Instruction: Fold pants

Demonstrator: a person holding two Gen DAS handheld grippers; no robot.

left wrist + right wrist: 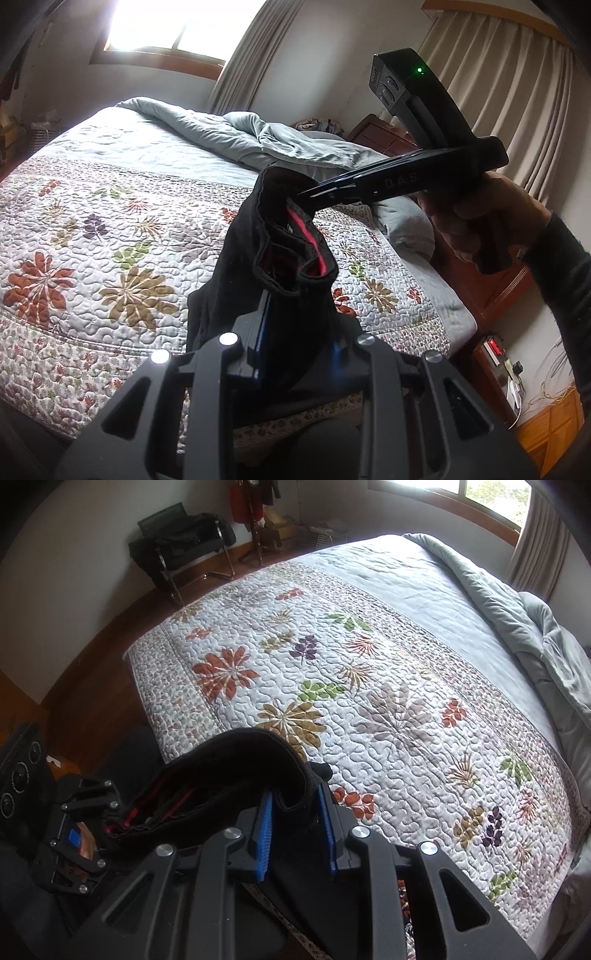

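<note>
Black pants [280,266] with a red strip inside the waistband, bunched up and hanging in the air over the near edge of the bed [110,229] — not laid out yet, legs dangling down out of sight below the tools. Looks like the very first step: lifted by the waistband, ready to be carried over the flowery quilt [369,709] and spread flat before any actual folding. So barely started, as far as can be judged.

Left gripper [295,332] nearly closed, blue pads pinching a thick fold of the black cloth just under the waistband rim. Right gripper [295,812] same deal — narrow gap, blue pads [266,834] pressed on either side of a roll of waistband, cloth clearly between them. From the left camera, right tool's tips reaching into the far side of the waistband opening, a hand [480,229] in a dark sleeve wrapped round the handle.

Next move probably calls for pulling the two grips apart sideways so the waistband stretches straight, then swinging the whole thing out over the quilt and lowering so the legs land flat and not twisted. Plenty of bare quilt to aim for; crumpled grey blanket [258,140] well off toward the headboard, not in the way. Main worry: grips so close together that the cloth stays bunched when it lands.
</note>
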